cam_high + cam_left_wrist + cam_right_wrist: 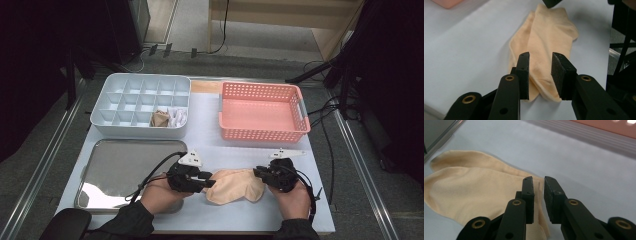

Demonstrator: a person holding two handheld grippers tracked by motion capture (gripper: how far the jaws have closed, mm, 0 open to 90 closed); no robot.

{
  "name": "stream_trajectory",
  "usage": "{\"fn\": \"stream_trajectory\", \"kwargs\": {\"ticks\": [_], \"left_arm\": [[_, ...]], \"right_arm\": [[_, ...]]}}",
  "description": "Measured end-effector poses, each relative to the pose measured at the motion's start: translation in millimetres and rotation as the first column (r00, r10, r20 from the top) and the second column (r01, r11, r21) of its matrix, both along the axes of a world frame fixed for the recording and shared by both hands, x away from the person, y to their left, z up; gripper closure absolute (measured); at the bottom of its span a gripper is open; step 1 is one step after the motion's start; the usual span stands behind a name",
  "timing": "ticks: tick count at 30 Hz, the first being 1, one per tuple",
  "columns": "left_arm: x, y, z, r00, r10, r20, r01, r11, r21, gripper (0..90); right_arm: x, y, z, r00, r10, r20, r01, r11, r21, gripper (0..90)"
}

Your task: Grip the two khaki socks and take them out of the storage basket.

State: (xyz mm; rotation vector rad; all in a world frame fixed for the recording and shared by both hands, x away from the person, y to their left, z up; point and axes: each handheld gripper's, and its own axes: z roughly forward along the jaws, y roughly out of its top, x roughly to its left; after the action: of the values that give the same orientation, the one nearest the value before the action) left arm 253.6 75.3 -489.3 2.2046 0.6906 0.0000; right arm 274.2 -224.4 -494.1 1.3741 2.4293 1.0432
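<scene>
A pair of cream socks point(235, 186) lies flat on the white table top near the front edge, one on top of the other. My left gripper point(209, 180) is at the socks' left end. In the left gripper view its jaws point(540, 75) stand open on either side of that end of the socks point(549, 32), not pressing on it. My right gripper point(259, 173) is at the socks' right end. In the right gripper view its jaws point(539, 200) are open by a narrow gap over the edge of the socks point(474, 187).
A white divided box point(115, 82) stands at the back left, with a tan sock point(160, 119) and a white sock point(178, 117) in two front compartments. A pink basket point(260, 135) stands at the back right. A metal tray point(125, 165) lies front left.
</scene>
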Motion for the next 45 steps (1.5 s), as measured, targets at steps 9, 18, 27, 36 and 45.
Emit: {"fn": "stream_trajectory", "kwargs": {"ticks": [9,18,27,36,45], "left_arm": [[8.5,-4.4,-22.0,0.9988,0.012,-0.047,-0.009,0.9978,0.065,66.9],[9.7,-5.5,-30.0,0.9989,0.011,-0.046,-0.008,0.9971,0.075,81.1],[13.6,1.3,-16.8,0.9988,0.013,-0.047,-0.012,0.9995,0.028,88.2],[16.5,4.0,-4.7,0.999,0.022,-0.04,-0.022,0.9997,-0.009,88.7],[22.8,4.4,-11.2,0.9985,0.032,-0.043,-0.031,0.9989,0.036,87.9]], "right_arm": [[0.4,2.9,-2.8,0.9999,0.002,-0.013,-0.002,1.0,0.006,77.0],[2.7,11.8,-8.7,0.9986,0.033,-0.041,-0.034,0.999,-0.024,76.1],[3.9,11.8,-12.4,0.9979,0.038,-0.053,-0.04,0.998,-0.039,75.7],[4.1,12.7,-13.5,0.9979,0.037,-0.054,-0.039,0.998,-0.044,75.0],[3.7,13.4,-13.7,0.9981,0.036,-0.05,-0.038,0.998,-0.049,73.6]]}}
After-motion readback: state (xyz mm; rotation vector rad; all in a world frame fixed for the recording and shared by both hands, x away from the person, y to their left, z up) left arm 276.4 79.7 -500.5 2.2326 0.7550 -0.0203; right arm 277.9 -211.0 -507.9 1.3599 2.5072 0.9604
